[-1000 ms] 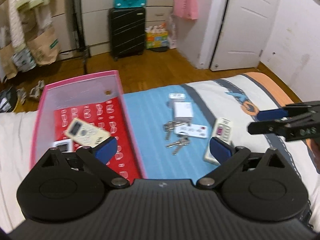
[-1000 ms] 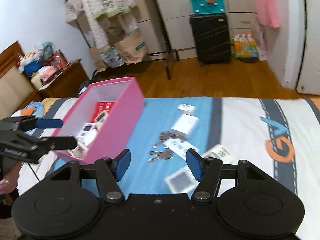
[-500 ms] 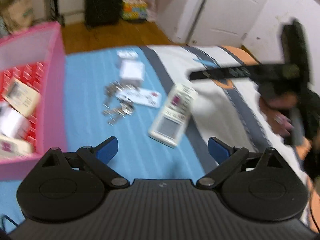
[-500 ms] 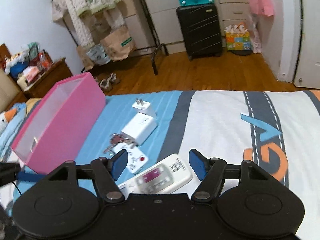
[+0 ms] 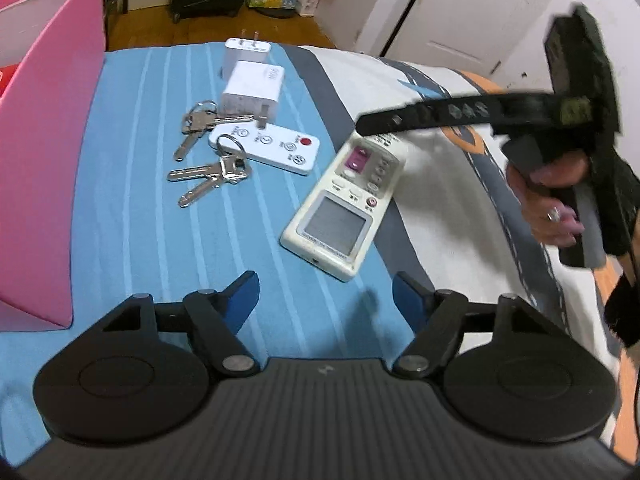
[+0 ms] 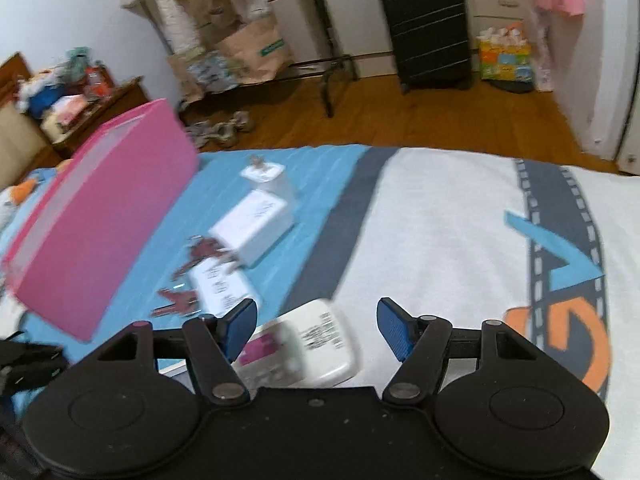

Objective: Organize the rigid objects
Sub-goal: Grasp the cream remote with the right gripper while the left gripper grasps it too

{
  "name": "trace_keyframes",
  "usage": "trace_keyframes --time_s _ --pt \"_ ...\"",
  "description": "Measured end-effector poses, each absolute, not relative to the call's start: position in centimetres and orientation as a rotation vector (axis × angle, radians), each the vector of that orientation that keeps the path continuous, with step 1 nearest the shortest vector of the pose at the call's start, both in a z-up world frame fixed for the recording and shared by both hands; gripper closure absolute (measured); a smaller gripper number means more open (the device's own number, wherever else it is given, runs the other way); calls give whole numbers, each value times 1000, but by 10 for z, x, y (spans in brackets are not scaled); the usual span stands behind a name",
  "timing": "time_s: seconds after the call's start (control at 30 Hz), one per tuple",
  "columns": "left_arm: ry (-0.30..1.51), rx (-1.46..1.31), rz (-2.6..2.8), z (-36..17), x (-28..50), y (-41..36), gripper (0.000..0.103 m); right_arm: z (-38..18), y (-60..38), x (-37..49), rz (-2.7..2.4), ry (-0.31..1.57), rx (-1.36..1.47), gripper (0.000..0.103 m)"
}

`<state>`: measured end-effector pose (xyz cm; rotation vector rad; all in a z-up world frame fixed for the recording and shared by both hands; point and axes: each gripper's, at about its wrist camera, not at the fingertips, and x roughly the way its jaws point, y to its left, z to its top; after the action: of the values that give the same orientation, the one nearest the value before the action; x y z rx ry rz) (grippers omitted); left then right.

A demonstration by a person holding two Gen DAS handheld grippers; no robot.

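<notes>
Currently your left gripper (image 5: 324, 292) is hovering low over the bed (image 5: 132, 200) with its fingers spread wide, gripping nothing. Your right gripper (image 6: 318, 326) is also holding its fingers spread and empty, sitting right above the far end of the AC remote (image 6: 304, 350) at the bottom centre of its view.

In the left wrist view, the AC remote (image 5: 346, 204) is lying flat at frame centre, tilted diagonally, straddling the blue stripes and the grey band of the bedspread. Your right gripper (image 5: 400, 124) is reaching in from the right edge, its tip over the remote's top end; contact is unclear from here.

Up-left of that remote: a small white remote (image 5: 266, 148), two key bunches (image 5: 208, 180) touching it, and two white chargers (image 5: 254, 88) lying one behind the other. The pink bin (image 5: 44, 152) is standing along the left edge of the frame, well apart from the AC remote. The right wrist view is motion-blurred.
</notes>
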<state>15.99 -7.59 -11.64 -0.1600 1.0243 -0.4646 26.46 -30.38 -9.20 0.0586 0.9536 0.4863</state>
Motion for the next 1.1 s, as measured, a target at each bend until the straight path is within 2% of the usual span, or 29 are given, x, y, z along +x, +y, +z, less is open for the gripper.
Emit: trace_keyframes --time_s 0.07,0.13,0.17,0.2,0.27,0.37,0.53,0.93,1.1 --pt "1031 -163 -456 -119 161 -78 41 -95 -307 270 494 979 92 32" --pt "1044 -194 -455 -122 164 -77 43 -98 -309 271 511 998 128 31" --pt "1041 -205 -454 -123 165 -77 45 -99 -309 269 526 1002 138 34" --pt "1035 -214 -451 -123 166 -76 47 -99 -309 267 535 1005 136 44" --pt "1022 -239 -452 -124 167 -73 57 -99 -308 262 550 1012 115 55" --pt "1032 -291 -461 -127 170 -68 65 -97 -313 250 561 1018 121 57" --pt "1053 -320 -446 -127 174 -64 67 -95 -328 231 554 1032 150 60" --pt "1063 -386 -383 -131 180 -63 66 -103 -330 215 466 1049 237 57" --pt "1044 -350 -369 -124 178 -72 66 -100 -320 211 402 1071 236 48"
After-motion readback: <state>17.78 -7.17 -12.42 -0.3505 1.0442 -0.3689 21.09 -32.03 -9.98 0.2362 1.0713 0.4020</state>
